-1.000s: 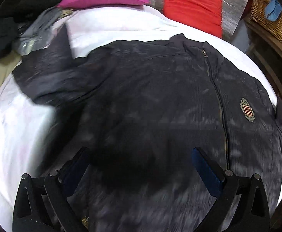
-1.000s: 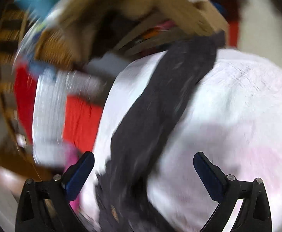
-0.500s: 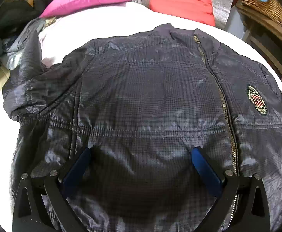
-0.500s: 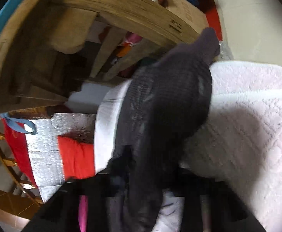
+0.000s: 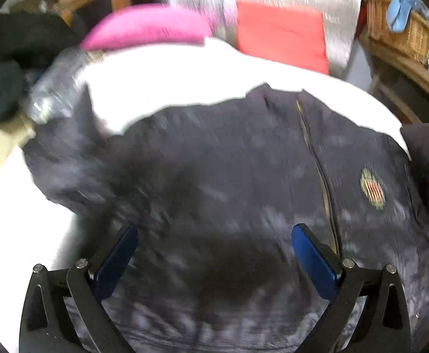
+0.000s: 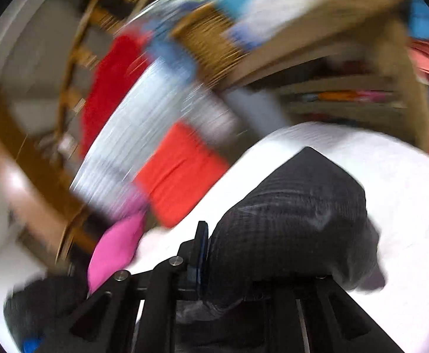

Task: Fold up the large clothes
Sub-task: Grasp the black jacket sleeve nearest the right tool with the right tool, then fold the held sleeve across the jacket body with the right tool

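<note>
jacket: dark navy jacket [image 5: 229,182] lying front-up on the white bed cover [image 5: 185,79], zipped shut, brassy zipper [image 5: 317,170] running down the front, round crest patch [image 5: 372,188] on the chest. Fine check pattern, slightly shiny fabric. Left view is smeared with motion blur, so finer detail is a wash.

sleeves: one sleeve [image 5: 67,153] is bunched near the left side of the cover; the other sleeve [image 6: 296,220] is lifted in a rounded hump in the right view, clear of the cover.

left gripper: left gripper [image 5: 214,253] hangs over the lower front of the jacket, blue pads spread wide, nothing between them.

right gripper: right gripper [image 6: 243,259] is pinched on the sleeve fabric, which drapes over and hides most of the fingers.

edges: the hem runs off the bottom of the left view, the collar sits below the top of the cover, and a bare white strip shows above the shoulders.

room around: pink pillow [image 5: 149,26] and red cushion [image 5: 279,32] at the head end, dark clothes pile [image 5: 5,67] off the left side, wicker basket [image 5: 399,29] and wooden shelving [image 6: 346,88] close on the right. The open bare cover is at the left and top.
</note>
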Demonstrator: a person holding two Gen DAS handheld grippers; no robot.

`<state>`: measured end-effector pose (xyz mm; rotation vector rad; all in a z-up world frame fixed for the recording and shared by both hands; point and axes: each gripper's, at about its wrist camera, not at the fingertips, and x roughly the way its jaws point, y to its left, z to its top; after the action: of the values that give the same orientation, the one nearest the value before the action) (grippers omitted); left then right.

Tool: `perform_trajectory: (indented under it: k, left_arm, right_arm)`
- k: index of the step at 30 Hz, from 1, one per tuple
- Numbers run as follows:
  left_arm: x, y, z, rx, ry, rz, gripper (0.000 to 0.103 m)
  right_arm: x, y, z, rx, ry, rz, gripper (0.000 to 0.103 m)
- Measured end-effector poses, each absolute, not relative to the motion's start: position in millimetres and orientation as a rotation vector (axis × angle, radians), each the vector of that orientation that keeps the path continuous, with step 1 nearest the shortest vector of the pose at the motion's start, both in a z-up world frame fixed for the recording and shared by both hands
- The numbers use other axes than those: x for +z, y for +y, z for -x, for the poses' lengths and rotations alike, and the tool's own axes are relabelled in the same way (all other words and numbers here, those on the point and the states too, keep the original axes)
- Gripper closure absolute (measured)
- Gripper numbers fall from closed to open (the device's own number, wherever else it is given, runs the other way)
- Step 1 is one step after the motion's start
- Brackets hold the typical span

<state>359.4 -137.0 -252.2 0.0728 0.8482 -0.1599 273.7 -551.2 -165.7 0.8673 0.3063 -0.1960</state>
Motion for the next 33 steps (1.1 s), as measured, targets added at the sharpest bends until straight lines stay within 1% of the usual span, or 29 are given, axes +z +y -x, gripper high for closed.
perform_trajectory:
  k: [2,4,9,11,12,13,15,16,17,18,22,24,26,27,29,31,33]
  left_arm:
    - [-238.0,-124.3,-357.9,-0.112,0.77,-0.083,0.0]
    - [-229.1,-106.9,-358.2,-0.078,0.738,-0.062,0.0]
    - [-223.5,-78.9,-370.0,-0.017,0.748,0.026,0.0]
    - [-227.1,-74.6,-372.7,-0.011,0.761,0.044,0.0]
    - [-228.9,-75.6,-374.2,-0.015,0.768,0.048,0.0]
    - [-229.9,-76.2,-375.4,-0.023,0.776,0.051,0.0]
    - [-231.2,-80.5,-374.5,-0.046,0.776,0.044,0.0]
    - [-229.4,-80.2,-368.6,-0.054,0.771,0.037,0.0]
    - [-228.5,-84.7,-366.2,-0.067,0.76,0.021,0.0]
    - [-227.3,-87.4,-362.2,-0.076,0.752,0.011,0.0]
    - [-223.0,-109.3,-346.5,-0.162,0.724,-0.027,0.0]
    - [-216.2,-129.3,-330.3,-0.208,0.689,-0.059,0.0]
    - [-207.4,-149.8,-317.1,-0.261,0.674,-0.083,0.0]
    - [-202.2,-162.2,-310.6,-0.287,0.663,-0.099,0.0]
    - [-192.4,-196.8,-300.6,-0.321,0.645,-0.162,0.0]
    - [-189.1,-228.3,-299.0,-0.353,0.66,-0.215,0.0]
    - [-192.7,-260.1,-301.1,-0.387,0.683,-0.253,0.0]
  right_arm:
    - [-162.7,-503.7,-291.1,-0.093,0.362,-0.813,0.085]
    - [-169.4,-455.4,-310.2,0.008,0.447,-0.773,0.085]
    - [-217.2,-382.2,-339.5,0.181,0.663,-0.812,0.084]
    - [-238.8,-370.3,-349.3,0.221,0.772,-0.868,0.082]
    - [-252.8,-364.9,-353.3,0.239,0.857,-0.908,0.082]
    - [-261.2,-359.2,-347.7,0.251,0.896,-0.933,0.077]
    - [-267.9,-361.3,-336.5,0.261,0.914,-0.976,0.063]
    - [-265.9,-365.5,-332.0,0.267,0.899,-0.989,0.035]
    - [-260.5,-371.6,-322.6,0.284,0.863,-1.011,0.014]
    - [-255.0,-373.0,-310.9,0.288,0.818,-1.029,0.012]
    - [-239.6,-417.1,-269.1,0.239,0.671,-1.107,0.012]
    - [-241.3,-446.0,-262.5,0.183,0.625,-1.183,0.013]
    - [-255.6,-473.0,-257.1,0.1,0.61,-1.27,0.014]
    - [-268.5,-486.1,-254.8,0.06,0.607,-1.34,0.016]
    - [-288.5,-499.5,-253.3,0.032,0.636,-1.463,0.027]
    - [-302.8,-503.3,-256.6,0.034,0.646,-1.543,0.031]
    - [-305.7,-502.4,-259.9,0.026,0.649,-1.562,0.031]
